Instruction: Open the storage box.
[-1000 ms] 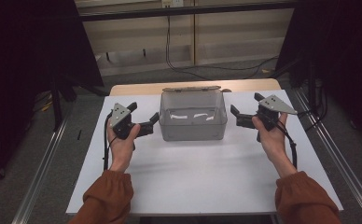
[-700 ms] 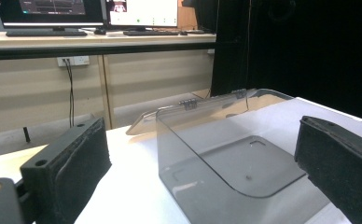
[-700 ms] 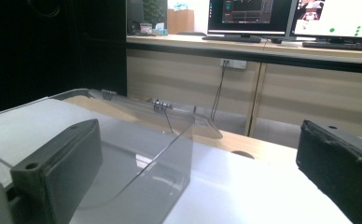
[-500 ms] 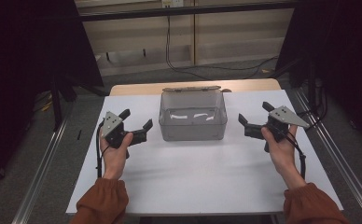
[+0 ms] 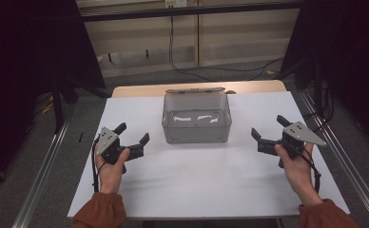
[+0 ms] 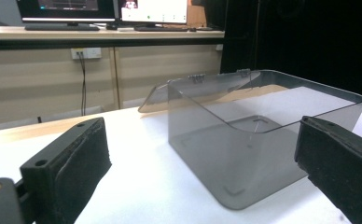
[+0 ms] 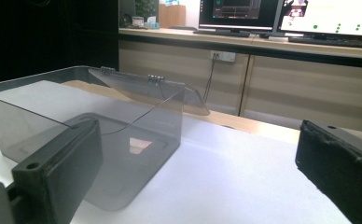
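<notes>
A clear grey plastic box (image 5: 197,118) with its hinged lid tipped back stood empty on the white desk (image 5: 211,185), toward twelve o'clock from the desk's middle. The left tongs (image 5: 134,137) hovered at about eight o'clock from the box, well apart from it, jaws spread wide and gripping nothing. The right tongs (image 5: 268,129) hung at about four o'clock from it, also apart, likewise released with empty jaws.
</notes>
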